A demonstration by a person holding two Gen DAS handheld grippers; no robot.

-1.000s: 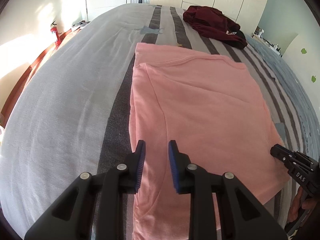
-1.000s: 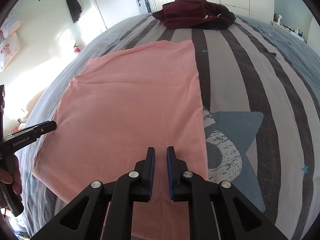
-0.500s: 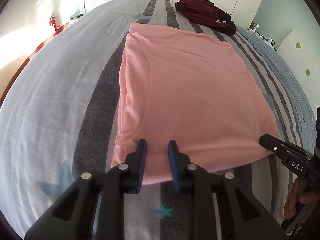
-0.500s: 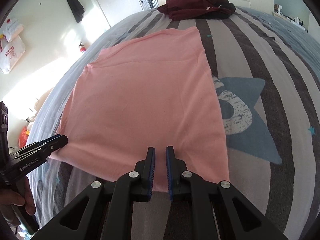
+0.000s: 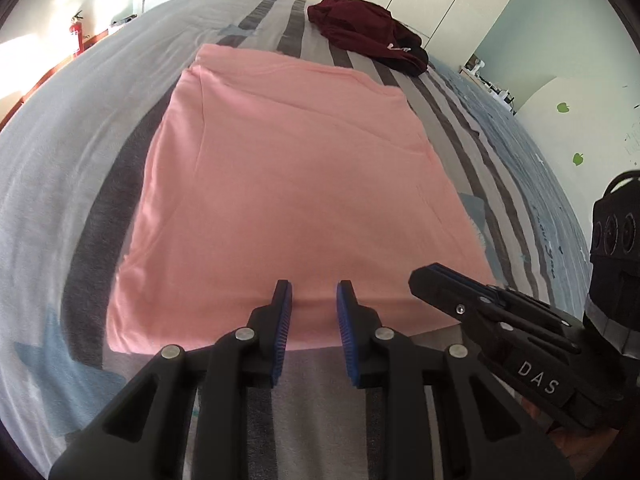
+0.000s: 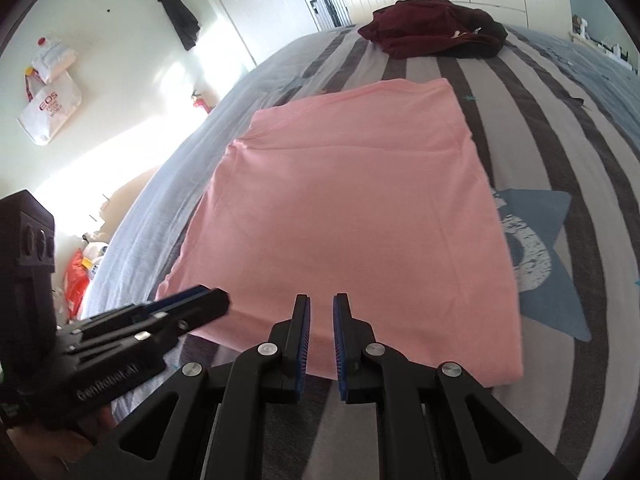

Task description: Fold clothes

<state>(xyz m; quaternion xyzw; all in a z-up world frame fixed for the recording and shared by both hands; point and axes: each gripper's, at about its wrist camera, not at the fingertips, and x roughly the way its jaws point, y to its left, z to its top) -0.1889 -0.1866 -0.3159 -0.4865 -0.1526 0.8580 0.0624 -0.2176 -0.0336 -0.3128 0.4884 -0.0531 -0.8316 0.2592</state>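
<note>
**Both claws drawn back to the near edge of the pink shirt**

Since a second ago, both claws have pulled back along the pink shirt (image 5: 288, 184): then their tips hung over the middle of the cloth, now they sit at its near hem. They have also come closer together.

The shirt lies flat on the bed (image 5: 72, 152), folded into a long rectangle with its sides tucked in, running away from the viewer. The bed cover is striped grey and white with blue stars.

The left claw (image 5: 314, 300) hovers over the near hem, left of centre. Its blue pads stand slightly apart with nothing between them. The right claw (image 6: 321, 314) hovers over the same hem, further right, its pads a narrow gap apart and likewise empty. Neither pinches the cloth. Each claw shows in the other's view, just beside it (image 5: 448, 284) (image 6: 200, 304).

A dark red garment (image 5: 368, 32) lies bunched at the far end of the bed, well apart from the shirt. A dark item (image 6: 178, 12) hangs on the wall to the left.
</note>
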